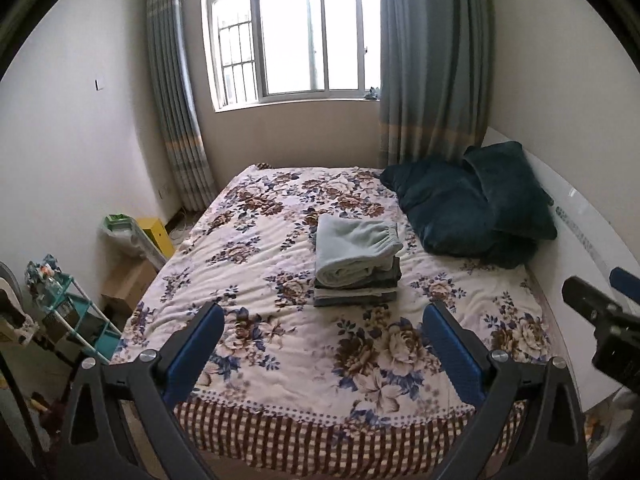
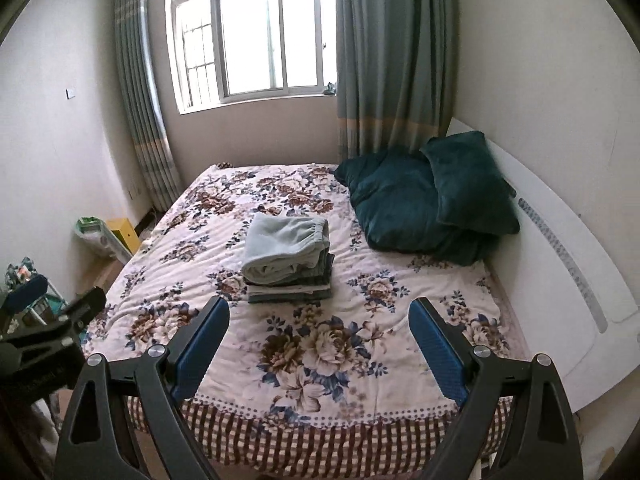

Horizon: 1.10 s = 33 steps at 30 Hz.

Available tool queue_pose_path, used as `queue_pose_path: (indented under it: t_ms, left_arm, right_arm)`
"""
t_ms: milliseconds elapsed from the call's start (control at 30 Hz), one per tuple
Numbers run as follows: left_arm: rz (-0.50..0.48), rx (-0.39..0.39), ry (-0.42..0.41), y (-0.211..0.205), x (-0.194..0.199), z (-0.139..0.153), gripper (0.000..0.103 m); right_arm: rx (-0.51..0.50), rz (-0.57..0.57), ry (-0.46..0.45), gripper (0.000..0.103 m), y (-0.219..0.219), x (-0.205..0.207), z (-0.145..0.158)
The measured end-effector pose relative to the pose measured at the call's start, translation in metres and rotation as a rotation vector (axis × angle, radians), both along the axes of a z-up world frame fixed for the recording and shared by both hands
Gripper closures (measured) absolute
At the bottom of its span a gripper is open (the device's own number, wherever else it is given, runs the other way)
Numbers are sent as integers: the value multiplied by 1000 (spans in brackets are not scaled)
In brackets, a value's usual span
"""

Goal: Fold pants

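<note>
The pale green pants point(image 1: 354, 250) cover most of the folded clothes point(image 1: 356, 294) under them; only their edges show. The front pillow point(image 2: 394, 208) hides part of the back pillow point(image 2: 470, 184). The window point(image 1: 294, 36) is cut off at the top. The things on the shelf rack point(image 1: 60, 300) are too small to tell.

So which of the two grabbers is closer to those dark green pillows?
Right. The right gripper sits on the side of the pillows; the left gripper is farther left, over the bed's foot.
</note>
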<state>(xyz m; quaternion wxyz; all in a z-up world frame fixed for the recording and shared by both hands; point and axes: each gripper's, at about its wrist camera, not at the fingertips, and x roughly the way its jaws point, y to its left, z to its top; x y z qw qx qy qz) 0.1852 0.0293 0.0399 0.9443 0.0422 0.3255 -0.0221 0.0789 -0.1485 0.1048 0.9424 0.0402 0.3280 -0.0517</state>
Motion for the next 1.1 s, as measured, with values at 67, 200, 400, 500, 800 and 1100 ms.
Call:
queue_pose_path:
  t_ms: [67, 200, 400, 500, 800, 1100]
  left_arm:
    - [4, -1, -3, 4, -6, 3, 1]
    - [6, -10, -2, 11, -13, 4, 1]
    - [0, -36, 3, 15, -5, -3, 0]
    - [12, -37, -2, 17, 5, -5, 0]
    - [42, -10, 30, 11, 65, -29, 0]
    - [62, 6, 93, 5, 117, -60, 0]
  right_arm:
    - [6, 5, -8, 10, 5, -11, 8]
    - [17, 17, -9, 9, 13, -20, 15]
    - [13, 10, -12, 7, 16, -13, 14]
    - [5, -3, -6, 7, 11, 9, 11]
    - [-21, -30, 9, 7, 10, 82, -7]
    - [2, -55, 66, 7, -4, 152, -41]
